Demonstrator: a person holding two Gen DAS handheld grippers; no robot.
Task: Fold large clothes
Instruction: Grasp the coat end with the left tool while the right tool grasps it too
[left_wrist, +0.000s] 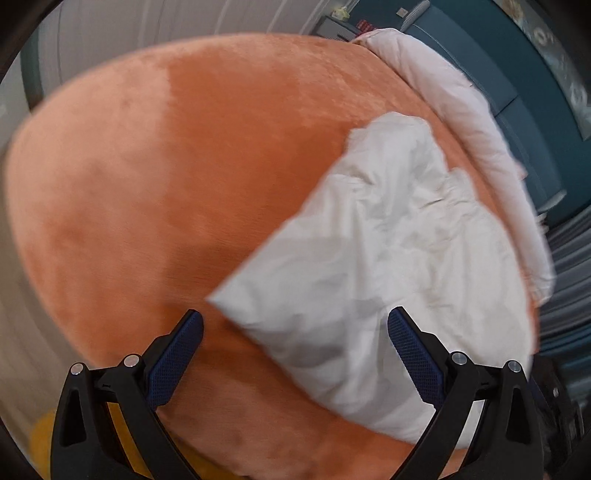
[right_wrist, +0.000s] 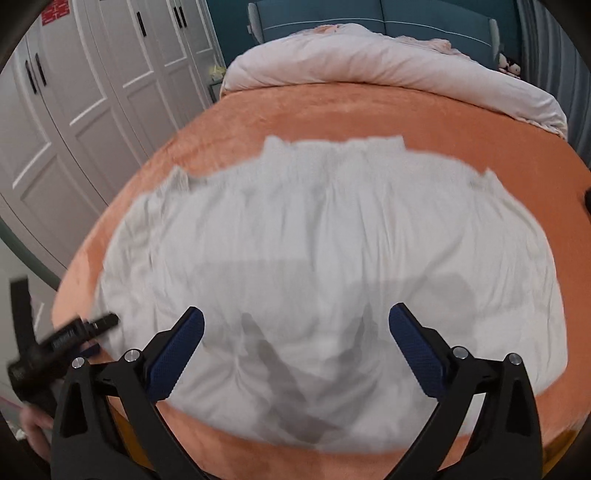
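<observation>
A large white garment (right_wrist: 325, 258) lies spread flat on an orange bedspread (right_wrist: 369, 107), its ribbed collar and cuffs toward the far side. My right gripper (right_wrist: 295, 325) hangs above the garment's near edge, jaws wide open, nothing between them. In the left wrist view the same white garment (left_wrist: 388, 240) fills the right half, one corner pointing left. My left gripper (left_wrist: 295, 325) is open over that corner, the cloth below the fingers and not pinched. The left gripper's black body (right_wrist: 62, 343) shows blurred at the lower left of the right wrist view, at the garment's left edge.
A pale pink duvet (right_wrist: 369, 62) is rolled up at the head of the bed before a teal headboard (right_wrist: 406, 18). White wardrobe doors (right_wrist: 85, 110) stand along the left. Bare orange bedspread (left_wrist: 166, 184) stretches left of the garment. Something yellow (left_wrist: 44, 443) sits below the bed's near edge.
</observation>
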